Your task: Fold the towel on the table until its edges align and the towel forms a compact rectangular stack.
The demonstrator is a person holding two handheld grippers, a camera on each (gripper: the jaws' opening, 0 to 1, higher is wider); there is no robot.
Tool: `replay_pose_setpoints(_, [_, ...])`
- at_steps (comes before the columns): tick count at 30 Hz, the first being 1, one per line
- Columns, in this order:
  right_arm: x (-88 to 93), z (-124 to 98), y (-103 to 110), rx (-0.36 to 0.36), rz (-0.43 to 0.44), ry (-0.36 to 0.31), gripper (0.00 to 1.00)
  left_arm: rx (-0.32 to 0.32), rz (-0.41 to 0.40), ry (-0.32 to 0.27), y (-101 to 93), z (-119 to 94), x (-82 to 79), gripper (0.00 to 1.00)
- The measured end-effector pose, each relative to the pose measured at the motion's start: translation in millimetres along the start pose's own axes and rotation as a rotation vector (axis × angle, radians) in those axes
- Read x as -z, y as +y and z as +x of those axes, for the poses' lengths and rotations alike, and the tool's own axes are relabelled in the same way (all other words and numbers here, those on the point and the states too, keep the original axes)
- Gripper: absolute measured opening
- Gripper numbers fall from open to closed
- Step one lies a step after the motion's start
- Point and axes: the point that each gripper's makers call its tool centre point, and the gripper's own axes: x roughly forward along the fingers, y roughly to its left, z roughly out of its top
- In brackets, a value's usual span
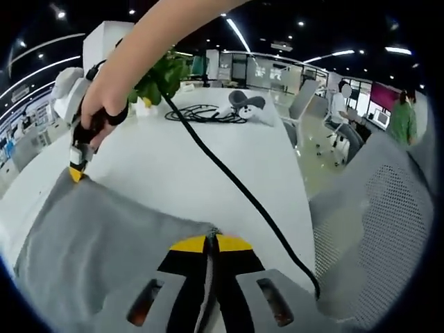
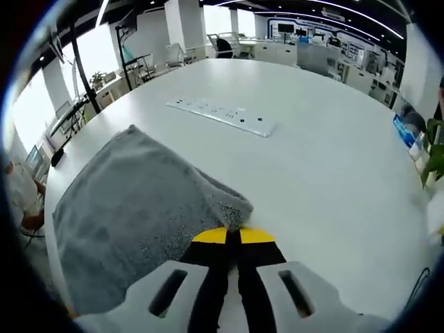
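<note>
A grey towel (image 1: pixel 104 239) lies on the white table (image 1: pixel 180 166). My left gripper (image 1: pixel 211 243) has its yellow-tipped jaws shut on the towel's near edge. At the towel's far left corner, a hand holds my right gripper (image 1: pixel 77 172), pinching that corner. In the right gripper view, the towel (image 2: pixel 132 208) spreads to the left, with one corner bunched up and folded over. My right gripper (image 2: pixel 232 236) is shut on that bunched corner.
A black cable (image 1: pixel 239 187) runs across the table from the hand towards the near right. A coiled cable (image 1: pixel 205 113), a grey object (image 1: pixel 246 103) and a plant (image 1: pixel 163 76) sit further back. A mesh chair (image 1: pixel 388 222) stands at the right. A white power strip (image 2: pixel 222 114) lies beyond the towel.
</note>
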Motion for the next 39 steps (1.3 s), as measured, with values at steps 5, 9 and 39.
replay_pose_setpoints(5, [7.5, -6.4, -8.5, 0.011, 0.01, 0.004, 0.01, 0.02, 0.019, -0.004, -6.2, 8.4, -7.2, 0.03])
replay_pose_setpoints(9, [11.5, -12.7, -14.7, 0.02, 0.011, 0.006, 0.01, 0.041, 0.02, -0.01, -13.5, 15.2, -12.9, 0.03])
replay_pose_setpoints(39, [17.2, -35.0, -44.8, 0.086, 0.098, -0.096, 0.11, 0.073, -0.044, 0.005, -30.2, 43.4, -10.6, 0.04])
